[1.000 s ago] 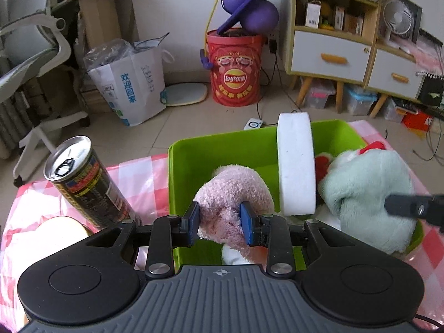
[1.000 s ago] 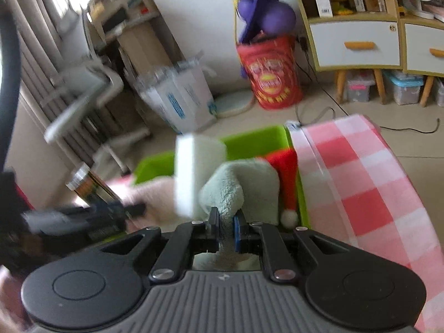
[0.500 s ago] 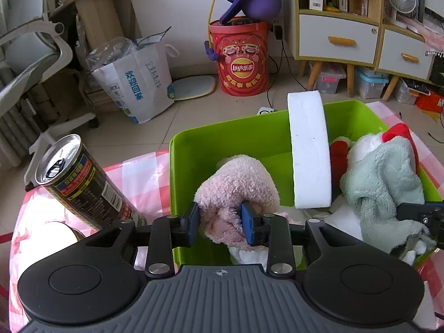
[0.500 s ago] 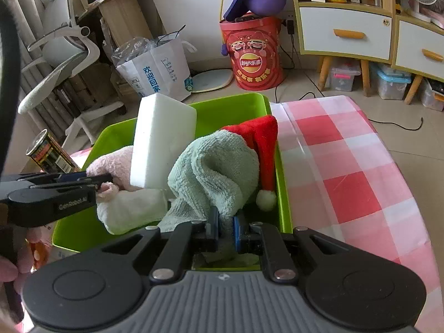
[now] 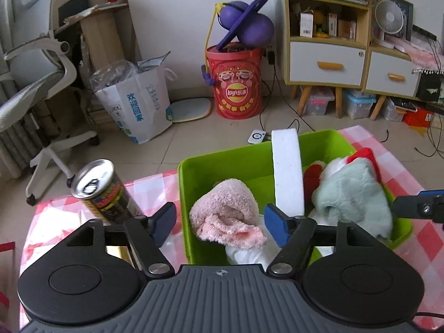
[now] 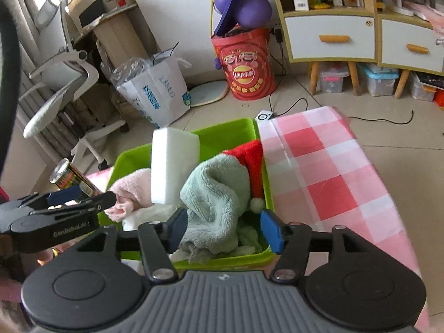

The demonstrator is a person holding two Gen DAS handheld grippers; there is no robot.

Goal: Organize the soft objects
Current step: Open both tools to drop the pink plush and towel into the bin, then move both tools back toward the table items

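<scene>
Blue pads on the left gripper are standing wide apart, holding nothing, with the pink plush cloth sitting loose between them inside the green bin. The right gripper is likewise spread wide and empty, its pads flanking the mint fleece cloth that is slumping over the bin's near corner. Beyond these, a white foam block is standing upright in the bin, and a red Santa hat is lying against the right wall. Both cloths are looking light, limp and compressible, so they will probably sag and drag when lifted; pinching a thick bunched fold near the top seems safest. Outside the bin, a drink can is standing on the pink checked tablecloth.
</scene>
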